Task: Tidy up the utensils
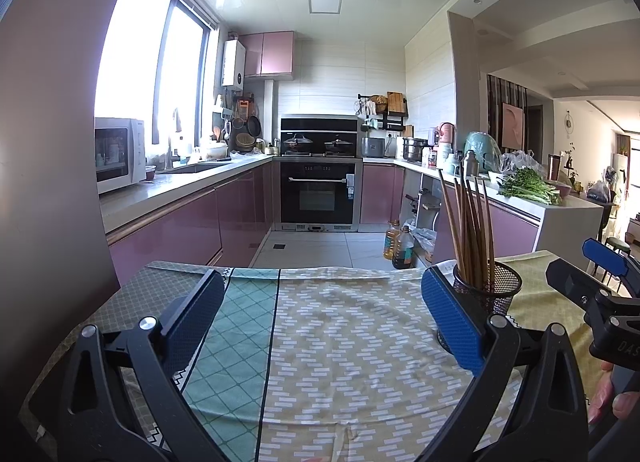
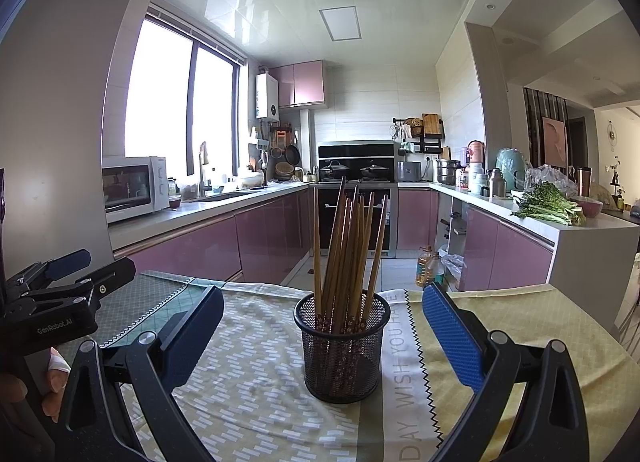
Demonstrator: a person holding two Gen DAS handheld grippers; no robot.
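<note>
- Pink-fronted kitchen cabinets (image 2: 276, 238) line the background, with a microwave (image 2: 134, 186) on the left counter under a bright window and a black oven (image 1: 318, 192) at the far end.
- Nearer the cameras, a table is covered by a patterned tablecloth (image 1: 344, 342) in green and yellow panels.
- On the cloth stands a black mesh holder (image 2: 342, 346), upright, with a bundle of brown chopsticks (image 2: 348, 246) inside, their tops fanning out and leaning at slight angles.
- Right gripper (image 2: 324, 336) hovers level with the holder, its jaws spread wide; the holder sits between the two fingers, apart from both, so nothing is gripped.
- Left gripper (image 1: 324, 320) is also spread wide over bare cloth and holds nothing; in its view the holder is just behind its right finger, at the right side of the table.
- Each gripper shows at the edge of the other's view, with fingertips of the person's hand (image 1: 612, 398) visible at its handle.
- Leafy green vegetables (image 2: 548, 204) lie on the right-hand counter, and oil bottles (image 1: 398, 244) stand on the floor beyond the table.
</note>
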